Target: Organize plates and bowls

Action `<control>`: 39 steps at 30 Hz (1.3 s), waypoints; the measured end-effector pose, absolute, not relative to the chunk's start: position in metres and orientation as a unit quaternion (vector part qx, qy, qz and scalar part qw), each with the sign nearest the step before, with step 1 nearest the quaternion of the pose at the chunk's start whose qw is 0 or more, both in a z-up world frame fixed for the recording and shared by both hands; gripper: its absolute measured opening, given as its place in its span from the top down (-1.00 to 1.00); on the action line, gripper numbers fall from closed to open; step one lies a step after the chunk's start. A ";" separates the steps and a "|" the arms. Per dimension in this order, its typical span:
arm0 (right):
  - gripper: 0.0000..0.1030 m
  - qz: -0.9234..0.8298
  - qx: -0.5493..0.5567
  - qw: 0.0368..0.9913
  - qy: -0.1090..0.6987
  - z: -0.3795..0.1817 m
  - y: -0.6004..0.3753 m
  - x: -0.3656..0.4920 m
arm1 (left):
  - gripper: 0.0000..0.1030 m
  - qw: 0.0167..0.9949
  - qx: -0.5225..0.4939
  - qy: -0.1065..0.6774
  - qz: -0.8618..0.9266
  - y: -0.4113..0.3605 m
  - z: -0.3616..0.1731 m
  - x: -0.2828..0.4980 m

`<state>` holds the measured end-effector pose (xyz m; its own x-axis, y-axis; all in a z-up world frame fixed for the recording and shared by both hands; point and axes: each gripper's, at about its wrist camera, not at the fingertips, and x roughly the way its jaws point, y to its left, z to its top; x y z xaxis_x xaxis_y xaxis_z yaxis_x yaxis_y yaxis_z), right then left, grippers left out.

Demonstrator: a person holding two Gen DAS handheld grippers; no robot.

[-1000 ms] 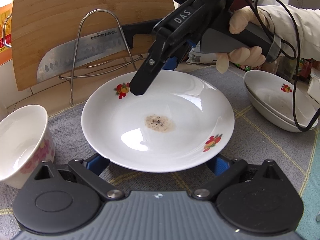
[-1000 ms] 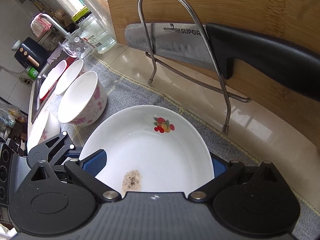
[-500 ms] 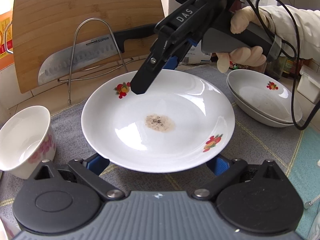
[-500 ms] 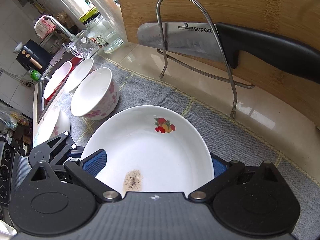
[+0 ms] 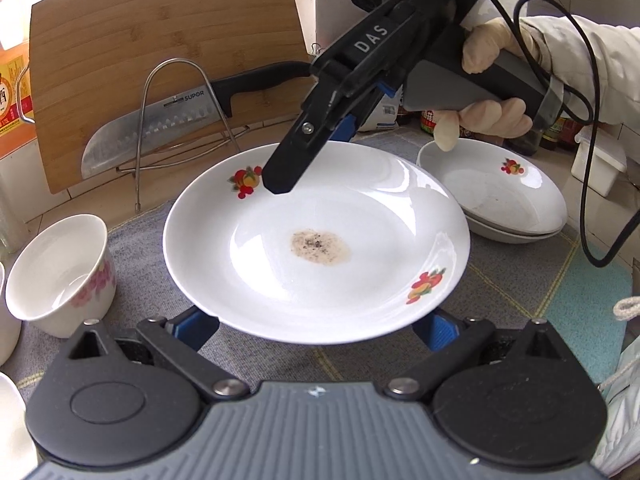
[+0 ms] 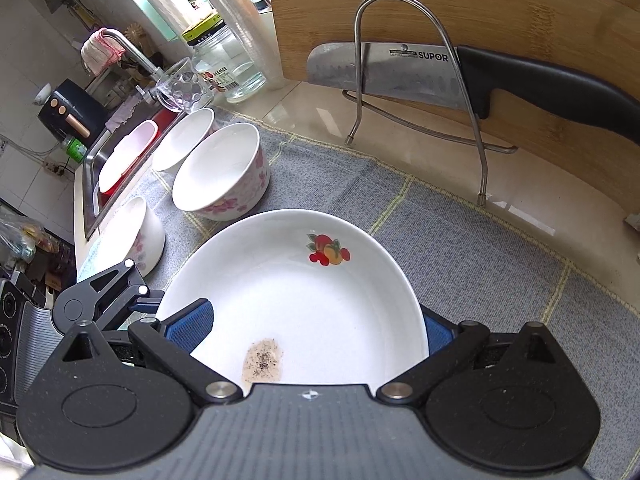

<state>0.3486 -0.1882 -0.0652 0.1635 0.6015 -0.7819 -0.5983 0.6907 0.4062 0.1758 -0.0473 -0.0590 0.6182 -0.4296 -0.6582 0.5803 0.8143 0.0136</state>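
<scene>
Plate (image 5: 316, 248) now nearer plate stack (image 5: 496, 200); both grippers, left gripper (image 5: 316, 326) and right gripper (image 6: 316, 332), still grasp plate. Knife (image 5: 160, 128) reads SUPOR.

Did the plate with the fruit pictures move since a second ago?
Yes. In the right wrist view the plate now sits farther from the knife rack, carried toward the stacked plates.

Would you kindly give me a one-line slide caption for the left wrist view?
Both tongs, left and right, hold a stained fruit-print plate above the grey mat.
</scene>
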 end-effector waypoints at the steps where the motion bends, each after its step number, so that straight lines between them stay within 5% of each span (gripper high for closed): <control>1: -1.00 0.393 0.002 0.764 0.512 -0.064 -0.189 0.345 | -0.96 0.892 0.113 0.333 -0.284 -0.048 -0.058 0.174; 39: -1.00 0.315 0.073 0.806 0.495 -0.055 -0.290 0.249 | -0.96 0.851 0.166 0.319 -0.383 -0.128 -0.035 0.131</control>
<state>0.2485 -0.2901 -0.0548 0.3108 0.5812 -0.7521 -0.4360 0.7903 0.4305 0.1308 -0.1283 -0.0350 0.5028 -0.5453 -0.6706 0.7576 0.6516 0.0381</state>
